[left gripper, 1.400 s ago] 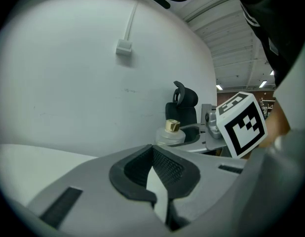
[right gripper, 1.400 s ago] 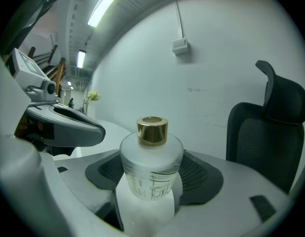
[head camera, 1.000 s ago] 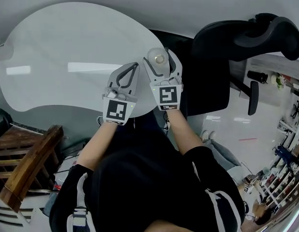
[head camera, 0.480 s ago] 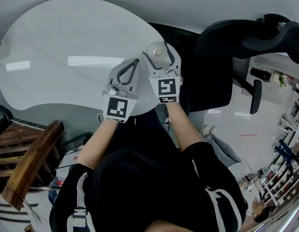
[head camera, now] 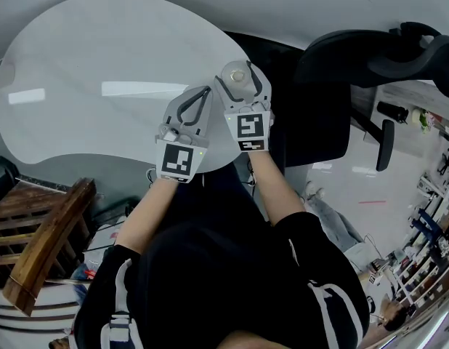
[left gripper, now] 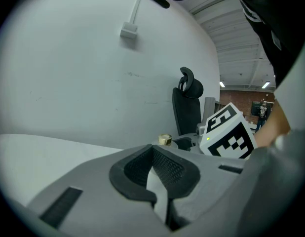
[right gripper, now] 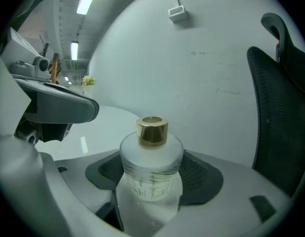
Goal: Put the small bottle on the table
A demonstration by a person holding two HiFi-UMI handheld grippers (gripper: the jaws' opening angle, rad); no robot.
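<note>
The small bottle (right gripper: 151, 174) is frosted glass with a gold cap and stands upright between the pads of my right gripper (right gripper: 152, 181), which is shut on it. In the head view the small bottle (head camera: 237, 74) and the right gripper (head camera: 239, 78) hang over the right edge of the white table (head camera: 94, 64). My left gripper (head camera: 201, 97) is just to their left, over the table's near edge. In the left gripper view the left gripper (left gripper: 155, 157) is shut with nothing between its jaws. The bottle's gold cap (left gripper: 165, 139) shows past it.
A black office chair (head camera: 333, 86) stands right of the table, close to the right gripper. A wooden chair (head camera: 43, 246) is at the lower left. A white wall (right gripper: 202, 58) rises behind the table. The person's arms and dark top fill the lower head view.
Both grippers have edged slightly forward together toward the table. The right gripper still holds the bottle and the left stays shut.
</note>
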